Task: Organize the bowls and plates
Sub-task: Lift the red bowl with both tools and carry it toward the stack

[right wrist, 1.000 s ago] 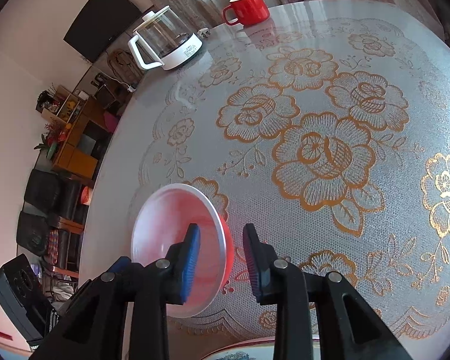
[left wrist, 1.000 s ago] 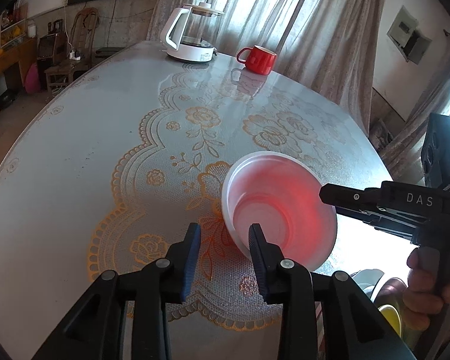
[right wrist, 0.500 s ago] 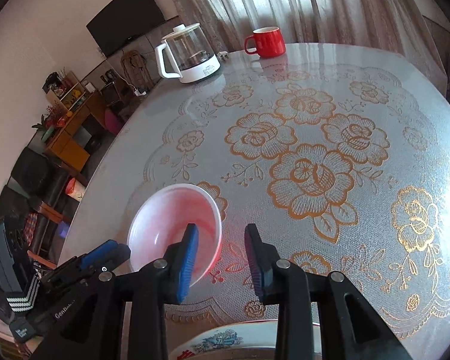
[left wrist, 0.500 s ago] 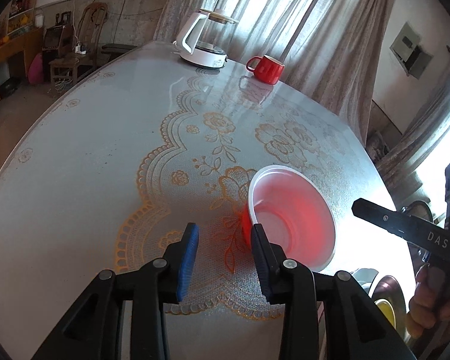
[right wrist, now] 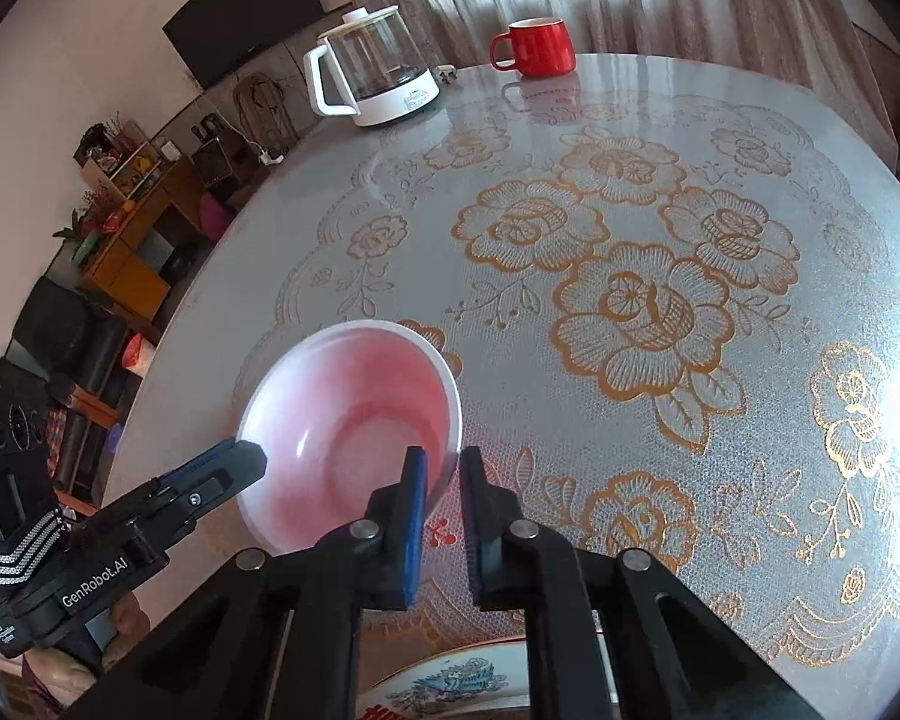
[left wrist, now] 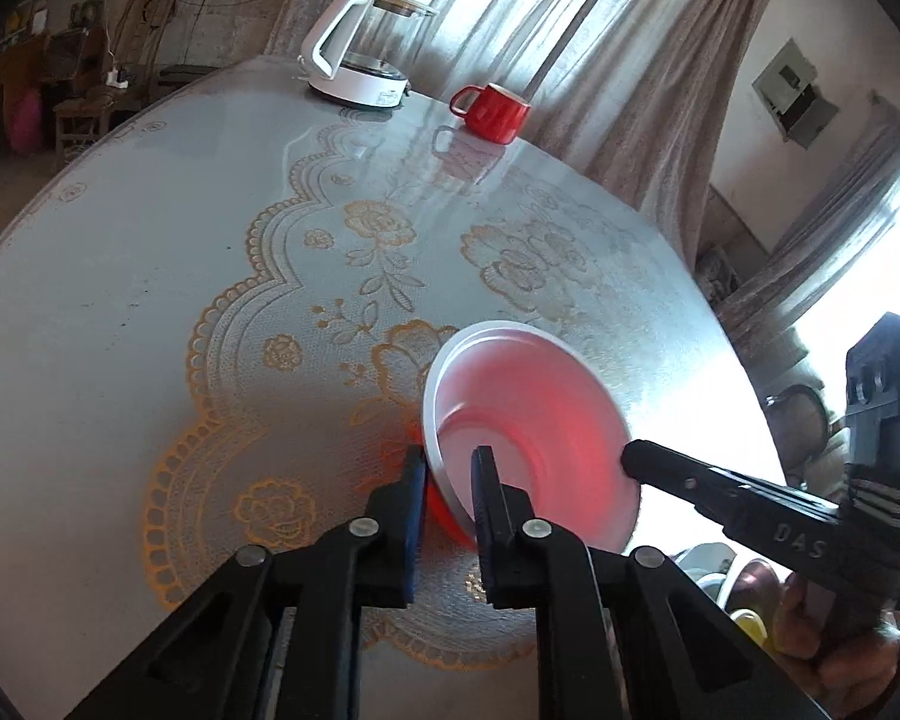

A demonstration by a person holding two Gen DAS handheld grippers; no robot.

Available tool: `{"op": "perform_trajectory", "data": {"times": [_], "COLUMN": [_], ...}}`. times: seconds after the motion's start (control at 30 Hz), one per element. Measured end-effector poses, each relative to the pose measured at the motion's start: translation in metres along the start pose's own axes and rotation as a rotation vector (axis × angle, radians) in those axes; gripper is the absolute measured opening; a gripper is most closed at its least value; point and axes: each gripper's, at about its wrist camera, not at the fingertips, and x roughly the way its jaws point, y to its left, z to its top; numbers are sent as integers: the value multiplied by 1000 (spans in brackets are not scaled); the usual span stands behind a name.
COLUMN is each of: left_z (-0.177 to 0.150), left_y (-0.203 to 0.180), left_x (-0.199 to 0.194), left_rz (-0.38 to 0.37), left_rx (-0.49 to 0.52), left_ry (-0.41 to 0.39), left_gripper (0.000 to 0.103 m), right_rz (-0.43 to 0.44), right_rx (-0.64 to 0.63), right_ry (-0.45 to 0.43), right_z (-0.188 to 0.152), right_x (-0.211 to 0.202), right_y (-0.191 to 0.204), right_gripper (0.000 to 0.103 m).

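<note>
Left gripper (left wrist: 447, 468) pinches the near rim of the pink bowl (left wrist: 531, 426); right gripper (right wrist: 444, 474) clamps the opposite rim. Bowl is tilted above the lace-patterned table (right wrist: 660, 312). Beyond, near the far edge: glass kettle (right wrist: 375, 75), red mug (right wrist: 537, 48).

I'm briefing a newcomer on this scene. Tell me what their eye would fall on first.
First, the bowl, white inside and red outside, tilted near the table's front edge, with the left tool and right tool each straddling its rim from opposite sides. Next, the gold rose pattern across the tablecloth. At the far edge stand a white-based glass kettle and a red mug.
</note>
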Motion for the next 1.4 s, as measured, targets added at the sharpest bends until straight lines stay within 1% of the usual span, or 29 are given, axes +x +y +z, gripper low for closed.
{"op": "perform_trajectory", "data": {"times": [0.13,0.2,0.27,0.37,0.4,0.47,0.5,0.53,0.57,0.6,0.67,0.7,0.77,0.8,0.83,0.9,0.93,1.0,1.03,1.07,1.1,1.17,1.27,1.3,1.33,1.4], "left_z": [-5,-9,-12,-13,-13,-12,-12,-13,-14,-14,-15,-15,-17,-18,-20,-25,-28,-33,-36,-38,-39,-40,-41,-42,-42,-46], "left_y": [4,6,7,9,11,13,13,15,18,21,25,25,23,19,15,11,12,15,16,16,17,18,16,13,11,8], "left_x": [-7,-10,-15,-17,-17,-23,-26,-27,-26,-25,-24,-23,-24,-25,-26,-27,-26,-23,-24,-25,-26,-28,-35,-38,-41,-46], "left_rz": [-23,-20,-24,12,11,23,32,36,37,31,39,47,56,68,87,119,119,94,97,95,88,79,52,57,64,83], "left_rx": [-15,-28,-40,-49,-61,-64,-53,-56,-69,-81,-93,-98,-88,-73,-51,-12,-14,-24,-26,-32,-39,-58,-67,-57,-50,-41], "left_ry": [7,18,26,33,42,30,23,30,49,61,60,62,56,44,29,-10,-12,0,1,-1,-1,6,9,-2,-13,-27], "left_gripper": [10,6,6,6,6,5,5,5,5,5,6,6,11,11,12,15,16,16,16,16,16,16,16,15,11,10], "right_rz": [6,26,47,52,57,65,71,81,88,88,96,106,97,75,55,49,62,81,88,88,89,87,87,78,67,60], "right_rx": [6,15,22,20,21,19,15,15,18,18,20,25,6,-10,-17,6,26,60,64,66,73,71,79,68,51,45], "right_ry": [-24,-17,-12,-7,-1,3,10,17,19,17,18,25,23,16,15,19,24,38,45,56,62,40,35,28,19,13], "right_z": [-2,-2,-2,-4,-4,-4,-3,-3,-3,-3,-4,-5,-8,-9,-10,-9,-8,-8,-9,-12,-14,-16,-18,-18,-19,-21], "right_x": [-4,-5,-4,-3,-2,0,0,-1,-2,-4,-4,-4,-4,-4,-4,-2,-1,3,4,4,4,0,-4,-5,-7,-9], "right_y": [-2,-3,-2,3,4,7,8,9,9,9,9,9,14,18,21,22,19,15,15,15,14,13,13,15,18,22], "right_gripper": [7,6,6,8,8,8,10,20,23,23,24,24,22,16,11,11,11,11,12,16,26,26,26,21,12,9]}}
